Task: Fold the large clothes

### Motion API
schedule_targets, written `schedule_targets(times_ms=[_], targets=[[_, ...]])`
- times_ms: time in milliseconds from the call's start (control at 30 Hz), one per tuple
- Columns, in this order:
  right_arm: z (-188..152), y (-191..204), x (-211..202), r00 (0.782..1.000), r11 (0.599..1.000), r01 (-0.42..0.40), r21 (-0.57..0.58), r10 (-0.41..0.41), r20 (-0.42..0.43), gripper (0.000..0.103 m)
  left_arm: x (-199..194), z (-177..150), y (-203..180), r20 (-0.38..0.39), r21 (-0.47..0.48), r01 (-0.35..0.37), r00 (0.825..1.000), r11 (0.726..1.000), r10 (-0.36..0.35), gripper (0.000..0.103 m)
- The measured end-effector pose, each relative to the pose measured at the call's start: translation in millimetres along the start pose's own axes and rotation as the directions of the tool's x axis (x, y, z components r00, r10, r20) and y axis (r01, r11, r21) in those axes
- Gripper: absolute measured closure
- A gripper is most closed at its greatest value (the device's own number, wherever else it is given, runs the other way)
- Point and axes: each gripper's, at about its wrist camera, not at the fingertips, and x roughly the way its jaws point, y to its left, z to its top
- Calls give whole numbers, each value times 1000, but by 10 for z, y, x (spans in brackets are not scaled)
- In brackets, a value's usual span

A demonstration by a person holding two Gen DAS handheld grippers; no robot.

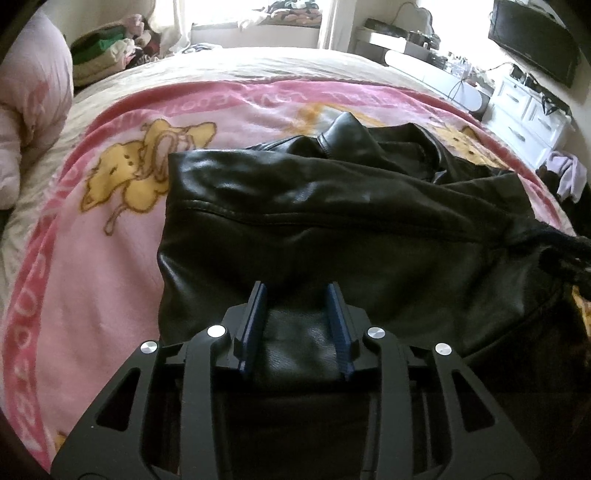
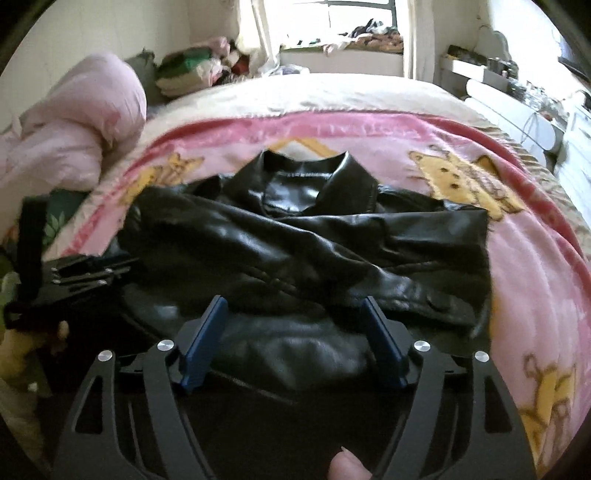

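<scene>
A black leather jacket (image 1: 332, 214) lies on a pink cartoon blanket (image 1: 92, 251) on the bed, its sleeves folded across the body and its collar at the far side. My left gripper (image 1: 297, 291) is open low over the jacket's near hem, with a fold of leather between its blue pads. In the right wrist view the jacket (image 2: 314, 243) fills the middle, collar far. My right gripper (image 2: 293, 304) is open wide over the near hem and holds nothing. The left gripper (image 2: 85, 273) shows at the jacket's left edge.
A rolled pink duvet (image 2: 74, 125) lies at the left head of the bed. Piles of clothes (image 1: 107, 44) sit beyond it. White drawers (image 1: 528, 110) and a dark screen (image 1: 535, 44) stand at the right. A window (image 2: 332, 22) is at the far end.
</scene>
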Motion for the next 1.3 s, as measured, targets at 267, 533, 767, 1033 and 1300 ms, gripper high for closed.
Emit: schedule_targets(times_ms=[267,533,767,1033,1300], targets=[[-106,-102,-340,997,998,-45,47,42,61,29,-261,57,-202,33,32,17,999,999,-18,46],[-155,-26,-348,998,1000,-18,-3,18,61,30,-397,-9,-362,7,3,120,993,993,-120,46],[-239,51,-161,1000,998,-27,-48,27,4,30,-70,-209,-573,-76,61,76,995,995,-71,43],[-434,-83,315,988,1000,13,-20,-16,-155,36,-122,-179,-543,-69,51,106,992,993,-102,41],[-343,-61,12,995,1000,-23,20,24,-93,34,-273,-92,-567,-62,51,140,989,989,-137,32]])
